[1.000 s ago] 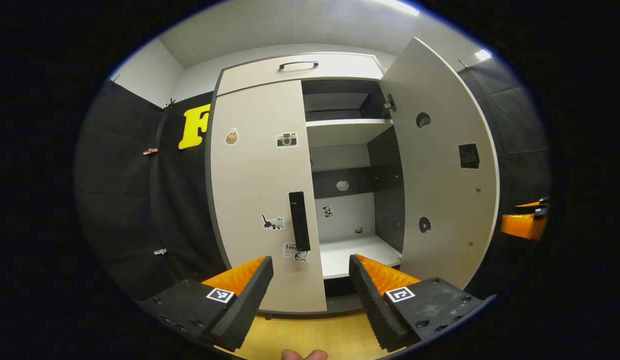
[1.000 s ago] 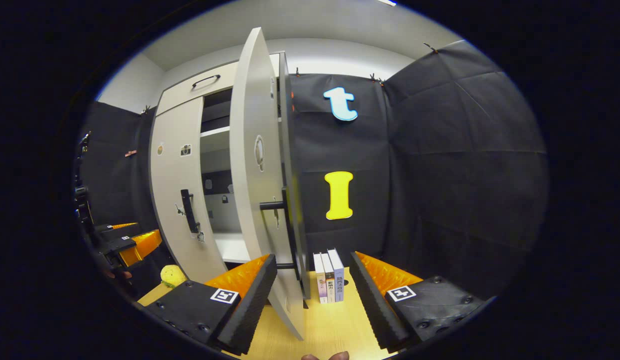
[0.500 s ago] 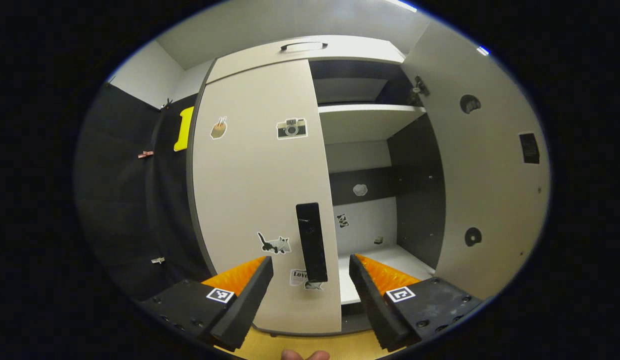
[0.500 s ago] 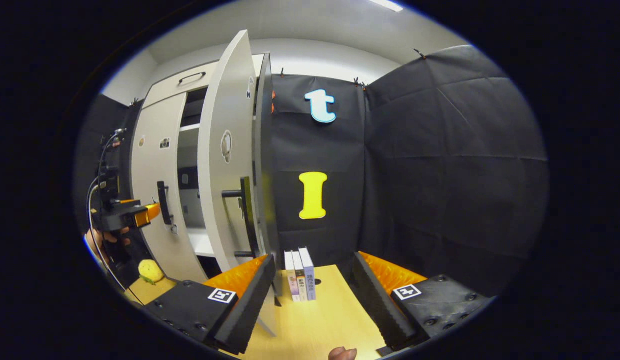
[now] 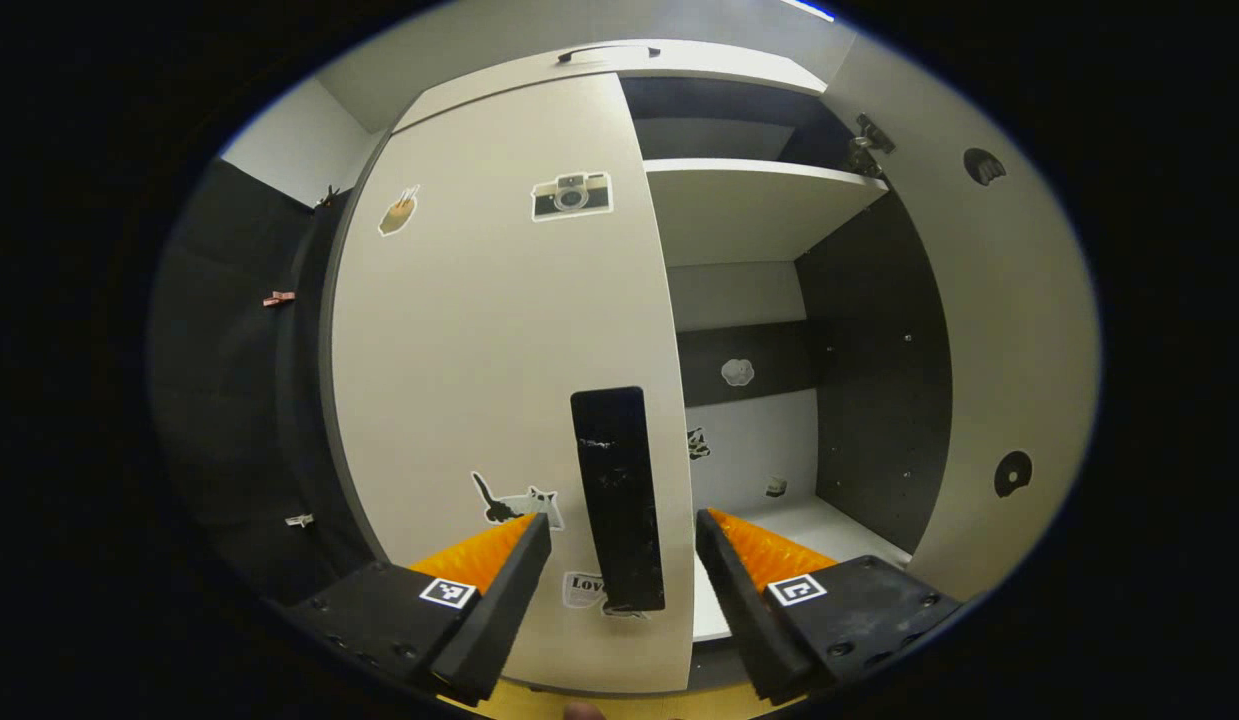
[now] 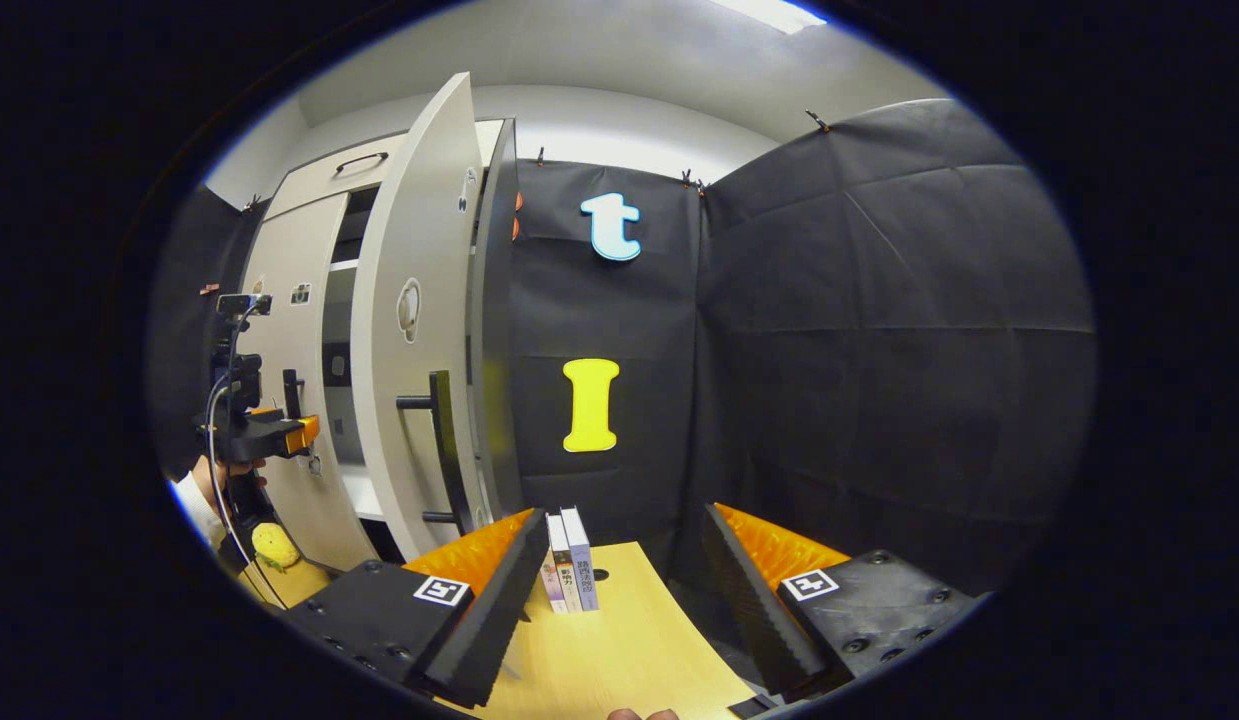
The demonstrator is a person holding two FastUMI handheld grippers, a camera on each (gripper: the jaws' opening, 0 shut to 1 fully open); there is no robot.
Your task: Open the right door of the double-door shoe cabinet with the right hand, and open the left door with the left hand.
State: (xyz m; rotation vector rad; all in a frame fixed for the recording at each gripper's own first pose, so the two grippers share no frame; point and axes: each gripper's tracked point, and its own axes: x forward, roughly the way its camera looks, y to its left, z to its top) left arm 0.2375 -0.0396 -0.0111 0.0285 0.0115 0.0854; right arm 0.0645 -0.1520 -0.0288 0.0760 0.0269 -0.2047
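Left tongs (image 5: 614, 560) spread wide, black handle (image 5: 619, 497) of the shut left door (image 5: 499, 380) between the fingers, untouched. Right door (image 6: 411, 320) swung open, left of the right tongs (image 6: 619, 560), also spread and holding nothing. Ahead on the bench (image 6: 619, 650): three upright books (image 6: 569, 560). Far left, a yellow lump (image 6: 275, 545) below the left tongs (image 6: 269, 435).
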